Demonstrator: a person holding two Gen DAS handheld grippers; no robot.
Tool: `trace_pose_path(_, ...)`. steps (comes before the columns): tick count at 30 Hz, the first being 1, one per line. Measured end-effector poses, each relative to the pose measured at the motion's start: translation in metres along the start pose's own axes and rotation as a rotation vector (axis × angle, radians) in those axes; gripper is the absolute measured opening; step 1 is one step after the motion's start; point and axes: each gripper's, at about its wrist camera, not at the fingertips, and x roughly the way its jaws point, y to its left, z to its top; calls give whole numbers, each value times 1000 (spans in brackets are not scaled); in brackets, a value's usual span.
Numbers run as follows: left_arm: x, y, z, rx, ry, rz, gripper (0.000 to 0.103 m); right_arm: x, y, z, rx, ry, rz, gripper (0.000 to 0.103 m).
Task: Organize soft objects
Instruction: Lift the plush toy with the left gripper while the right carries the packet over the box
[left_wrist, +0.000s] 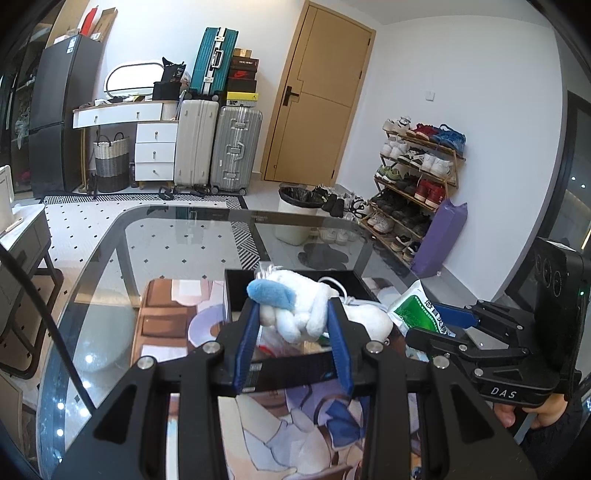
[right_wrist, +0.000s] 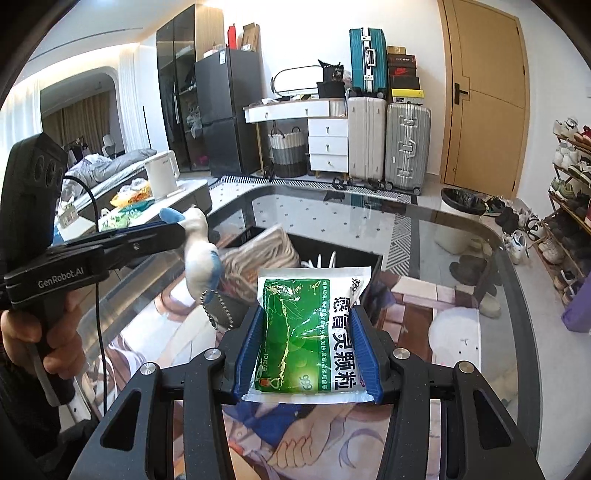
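Left gripper clamped tight on a small white plush toy with a blue ear, blue pads sunk into the stuffing at mid-body; toy held clear of the glass table, above the near wall of the black box that stands toward the middle of the surface. Right gripper closed across the width of a green sachet, pads bearing on its two long side edges, pouch bowed slightly between them and likewise up in the air, just short of the box's near right corner. Plush: light by the look of it, fully compressible, unlikely to slip from ribbed pads, forgiving of a hard squeeze; ball chain dangling below and liable to snag on the box rim. Best held by the body, as now, not by ear or chain. Sachet: thin glossy film, probably slick, loosely filled so contents may shift and the pouch may fold or slide out; edge-on grip looks less secure than a pinch on the flat sealed end. Coil of pale rope and a white cable already inside the box, leaving room toward its near side. Printed mat under the box, on the near half of the surface.
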Motion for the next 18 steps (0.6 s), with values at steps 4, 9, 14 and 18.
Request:
trace_pose_path(4, 7, 0, 6, 7, -10, 13, 36, 0, -3, 8, 16, -26, -3, 48)
trace_pose_path(9, 16, -2, 11, 19, -20, 31, 36, 5, -10, 17, 47, -43, 14, 48)
trace_pose_path(14, 27, -5, 13, 44, -26, 64, 36, 18, -14, 23, 58, -33, -7, 48)
trace_pose_path(18, 37, -6, 13, 52, -17, 73, 36, 26, -17, 25, 74, -29, -5, 48)
